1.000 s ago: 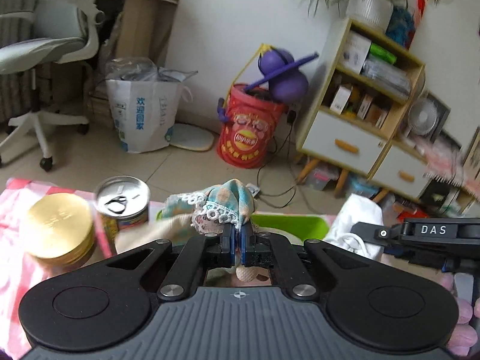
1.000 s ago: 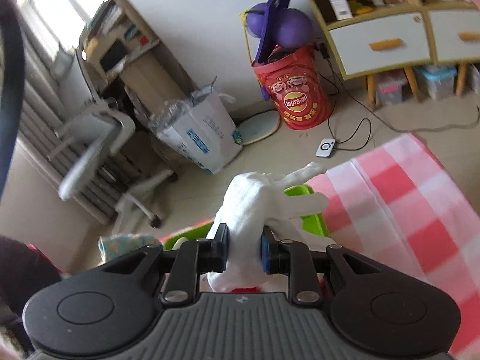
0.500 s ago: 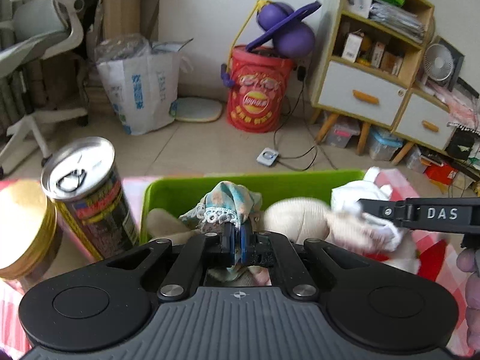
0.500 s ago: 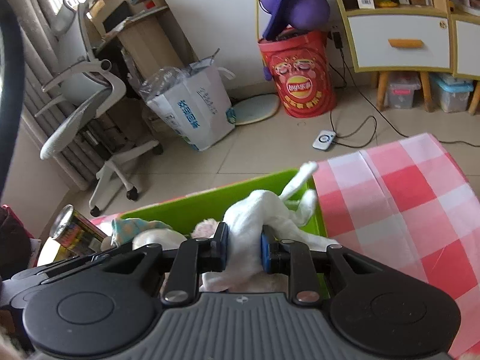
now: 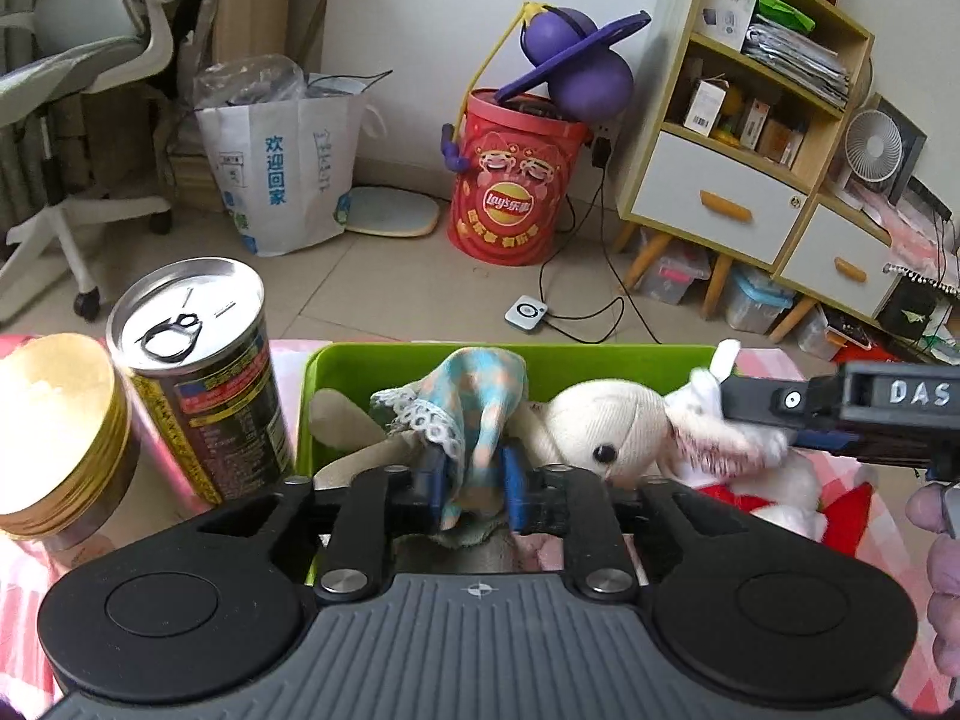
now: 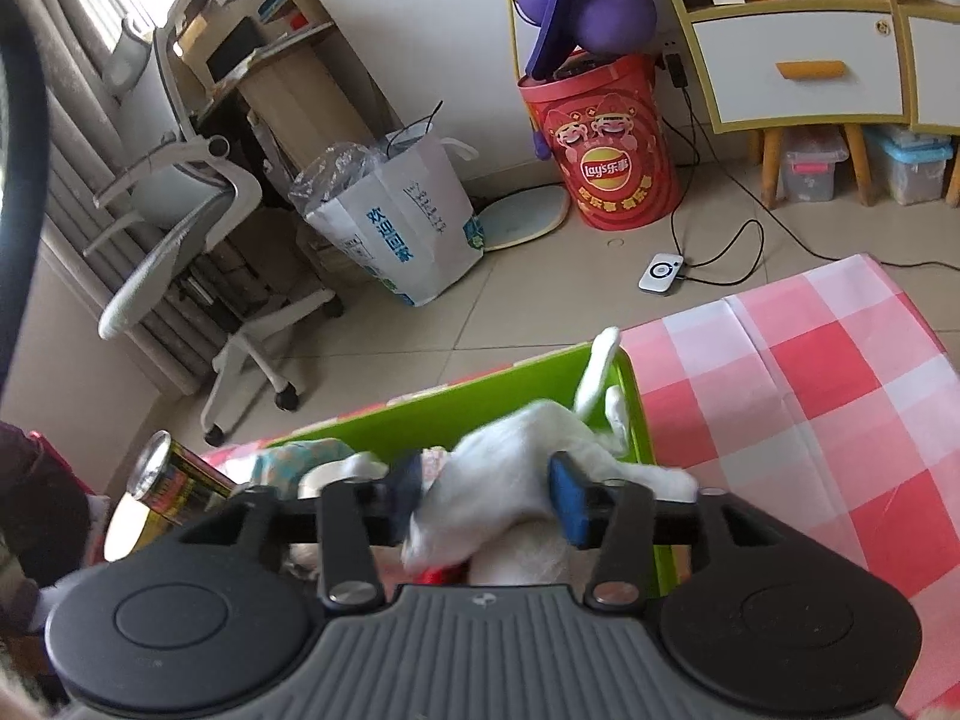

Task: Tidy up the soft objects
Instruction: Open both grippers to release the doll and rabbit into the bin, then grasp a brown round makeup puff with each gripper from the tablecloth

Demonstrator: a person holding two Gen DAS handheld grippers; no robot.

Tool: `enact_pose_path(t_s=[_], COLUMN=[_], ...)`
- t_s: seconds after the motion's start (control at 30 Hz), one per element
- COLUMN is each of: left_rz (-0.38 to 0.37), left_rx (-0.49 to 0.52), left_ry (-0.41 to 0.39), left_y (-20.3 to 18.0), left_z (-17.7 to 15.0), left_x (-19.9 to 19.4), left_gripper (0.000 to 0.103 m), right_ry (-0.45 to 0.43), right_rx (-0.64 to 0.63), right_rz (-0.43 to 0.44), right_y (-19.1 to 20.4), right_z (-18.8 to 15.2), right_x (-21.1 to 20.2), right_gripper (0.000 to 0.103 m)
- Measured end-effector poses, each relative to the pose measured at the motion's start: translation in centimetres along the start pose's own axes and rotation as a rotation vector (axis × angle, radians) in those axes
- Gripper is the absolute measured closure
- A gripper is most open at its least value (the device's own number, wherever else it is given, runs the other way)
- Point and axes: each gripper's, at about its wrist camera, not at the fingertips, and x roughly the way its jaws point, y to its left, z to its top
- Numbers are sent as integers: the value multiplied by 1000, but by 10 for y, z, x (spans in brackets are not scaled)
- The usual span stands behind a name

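Observation:
A green bin sits on the pink checked tablecloth and holds a cream plush rabbit. My left gripper is open inside the bin, with the blue checked lace-trimmed cloth hanging loose between its pads. My right gripper is open over the bin, its pads apart on either side of a white plush toy that rests in the bin. The right gripper also shows at the right of the left wrist view.
A tall printed can and a gold-lidded tin stand left of the bin. Pink checked tablecloth spreads to the right. An office chair, a paper bag and a red bucket stand on the floor beyond.
Both grippers came down into the green bin and opened their pads, letting go of the blue cloth and the white plush toy.

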Motion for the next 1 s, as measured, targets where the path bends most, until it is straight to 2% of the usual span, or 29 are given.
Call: enact_pose_path(t_s=[0.03,0.1,0.2,0.3,0.4,0.47,0.53,0.67,0.73,0.8,1.0], left_rz=[-2,-12,-32,-24,-26,-27,-23,-10,-8,-3,46], left_rx=[1,-4,-14,-17,-19,-23,-22,-24,-30,-35,-11], left_ry=[-2,-11,-19,-41,-42,-51,-64,-42,-41,-51,-41], left_y=[1,2,4,4,4,6,9,16,22,27,37], left_z=[0,-2,-5,-8,-12,-16,-22,-35,-44,-52,-75], left_x=[-3,-12,-28,-48,-68,-84,-100,-124,-135,-147,-168], left_gripper=[70,62,54,36,31,23,22,21,15,11,11], right_ry=[1,1,-5,-16,-38,-44,-57,-77,-75,-75,-72], right_rx=[9,23,32,29,19,17,9,1,-12,-32,-68], right_rz=[-2,-4,-8,-6,5,1,2,-6,-16,-24,-20], right_y=[0,-1,1,5,12,16,22,32,39,44,59], right_z=[0,0,0,-2,-6,-10,-16,-33,-43,-54,-93], right_x=[-3,-10,-27,-49,-75,-91,-107,-134,-145,-153,-163], right_gripper=[62,61,61,56,47,46,43,38,37,36,33])
